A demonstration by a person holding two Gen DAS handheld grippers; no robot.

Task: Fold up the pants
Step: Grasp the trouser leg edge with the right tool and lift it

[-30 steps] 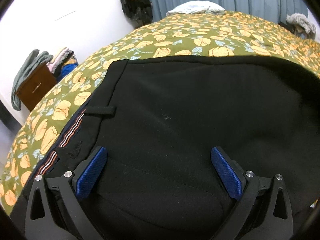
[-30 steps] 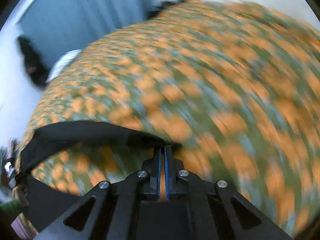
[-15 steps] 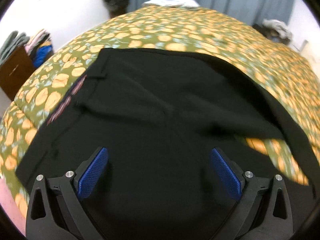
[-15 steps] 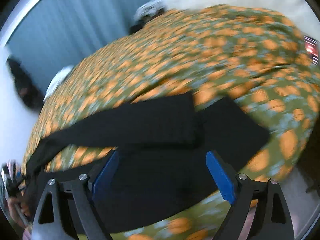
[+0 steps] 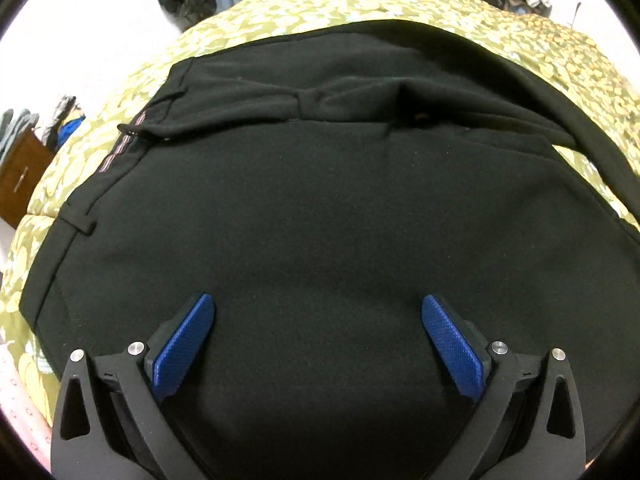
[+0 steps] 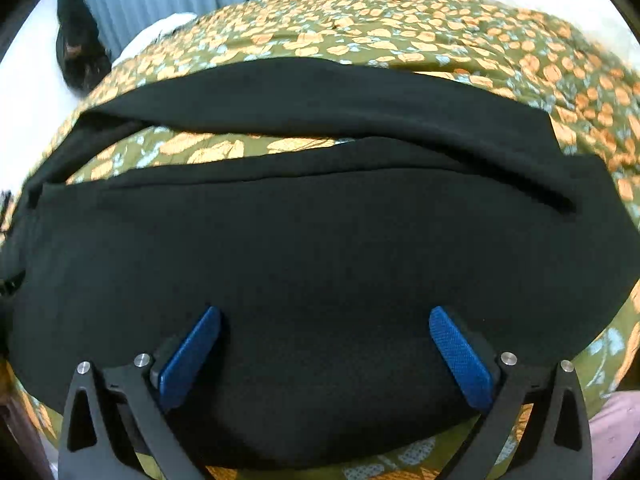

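Not seeing any readable text, labels, brand names or numbers anywhere from either of my wrist cameras right now.
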